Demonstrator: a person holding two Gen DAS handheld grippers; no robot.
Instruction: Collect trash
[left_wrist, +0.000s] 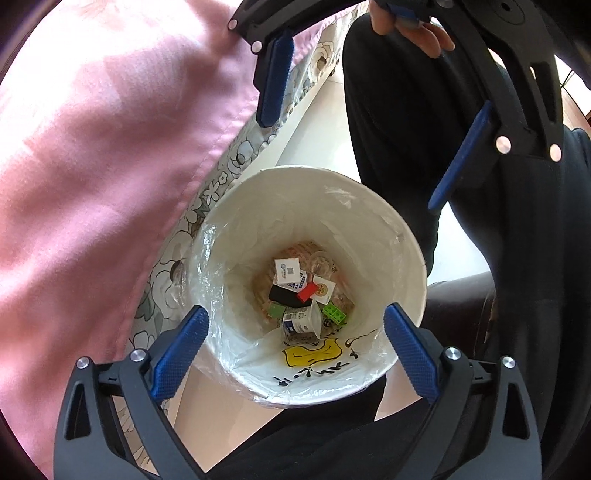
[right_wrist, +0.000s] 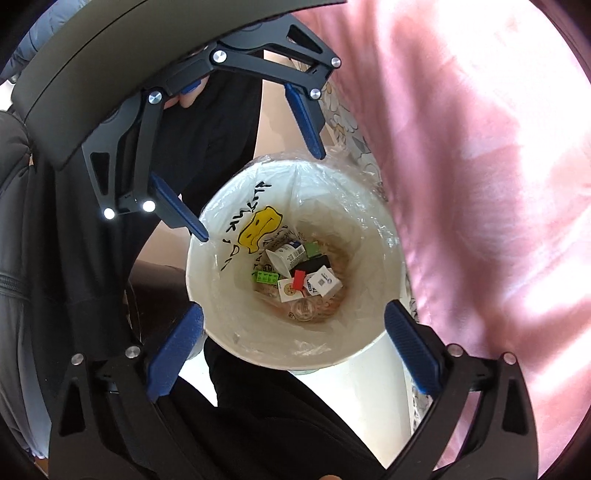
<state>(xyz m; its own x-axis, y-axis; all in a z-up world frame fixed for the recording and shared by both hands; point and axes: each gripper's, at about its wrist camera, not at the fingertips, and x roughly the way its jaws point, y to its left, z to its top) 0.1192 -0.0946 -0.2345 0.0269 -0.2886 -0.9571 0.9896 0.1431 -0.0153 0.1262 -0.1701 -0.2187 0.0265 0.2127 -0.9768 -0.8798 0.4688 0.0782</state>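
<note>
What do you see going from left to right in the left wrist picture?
Pink sheet → flowery cloth → white bin with trash at its bottom → dark trouser leg.

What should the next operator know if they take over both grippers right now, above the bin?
Left gripper: open, nothing between its pads, pointing down over the white bin.
Right gripper: open, also empty, over the same bin, opposite the left.
Bin: lined with a clear bag, beside the pink bedcover.
Done: small trash lies at the bottom: white cartons, a red piece, a green block, a black piece.
Left: no other trash is in view; look around before going on.
</note>
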